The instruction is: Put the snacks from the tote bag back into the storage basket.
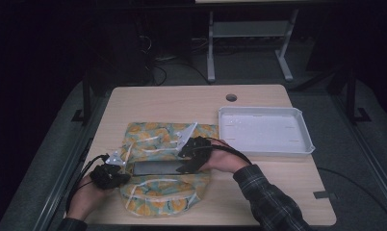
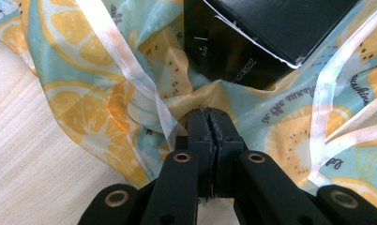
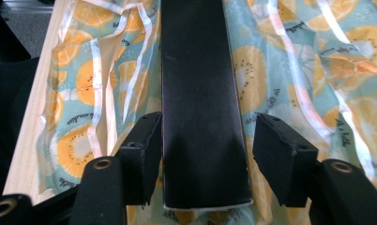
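So your left gripper (image 2: 210, 123) was pinched tight on the orange-print cloth (image 2: 102, 98), while your right gripper (image 3: 203, 140) sat wide open around the black box (image 3: 196, 93), one jaw touching it.

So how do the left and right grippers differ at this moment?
The left gripper has its jaws pressed together, pinching a fold of the lemon-print cloth, while the right gripper has its jaws spread wide. The left gripper grips fabric beside one end of the black box, whereas the right gripper straddles the box's other end with a gap on at least one side. Both are black, hand-held and working over the same cloth.
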Motion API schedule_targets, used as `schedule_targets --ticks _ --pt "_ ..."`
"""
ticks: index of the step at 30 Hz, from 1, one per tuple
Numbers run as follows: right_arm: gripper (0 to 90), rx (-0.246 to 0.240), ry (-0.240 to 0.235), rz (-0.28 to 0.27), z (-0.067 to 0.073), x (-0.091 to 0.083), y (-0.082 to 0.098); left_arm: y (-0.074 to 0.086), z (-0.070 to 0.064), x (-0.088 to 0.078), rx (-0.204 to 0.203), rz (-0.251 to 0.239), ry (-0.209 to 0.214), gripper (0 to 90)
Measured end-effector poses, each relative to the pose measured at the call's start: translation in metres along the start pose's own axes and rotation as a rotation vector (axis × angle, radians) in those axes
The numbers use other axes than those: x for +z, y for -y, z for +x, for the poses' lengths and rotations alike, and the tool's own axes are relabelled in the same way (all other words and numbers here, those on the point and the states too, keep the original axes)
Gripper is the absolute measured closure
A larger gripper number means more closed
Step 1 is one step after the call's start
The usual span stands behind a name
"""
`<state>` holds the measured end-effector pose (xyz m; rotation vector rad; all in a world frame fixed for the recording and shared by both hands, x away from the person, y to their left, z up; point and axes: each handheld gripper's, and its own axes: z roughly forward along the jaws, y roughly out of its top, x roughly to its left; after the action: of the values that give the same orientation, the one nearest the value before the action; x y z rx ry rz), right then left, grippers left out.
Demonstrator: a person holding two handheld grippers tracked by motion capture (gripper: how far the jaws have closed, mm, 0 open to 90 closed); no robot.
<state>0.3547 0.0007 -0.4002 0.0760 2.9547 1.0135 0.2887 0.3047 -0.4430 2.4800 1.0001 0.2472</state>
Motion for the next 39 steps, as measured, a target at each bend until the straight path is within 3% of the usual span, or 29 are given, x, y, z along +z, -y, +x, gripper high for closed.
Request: schedule_targets --ticks 6,18,31,39 --pt "38.6 -0.015 -0.018 0.015 0.003 0.008 -0.004 0.0 0.0 0.0 0.0 0.001 0.002 87.9" --pt "36.3 -0.039 -0.011 0.056 0.004 0.02 -0.005 0.0 0.0 0.0 0.002 0.002 -0.001 87.9" --pt "38.3 -0.079 -0.006 0.156 0.005 0.043 -0.004 0.0 0.0 0.0 0.003 0.005 0.001 87.9" --pt "40.9 -0.074 -0.019 0.155 0.003 0.045 -0.003 0.0 -0.001 0.0 0.008 0.007 -0.001 87.9"
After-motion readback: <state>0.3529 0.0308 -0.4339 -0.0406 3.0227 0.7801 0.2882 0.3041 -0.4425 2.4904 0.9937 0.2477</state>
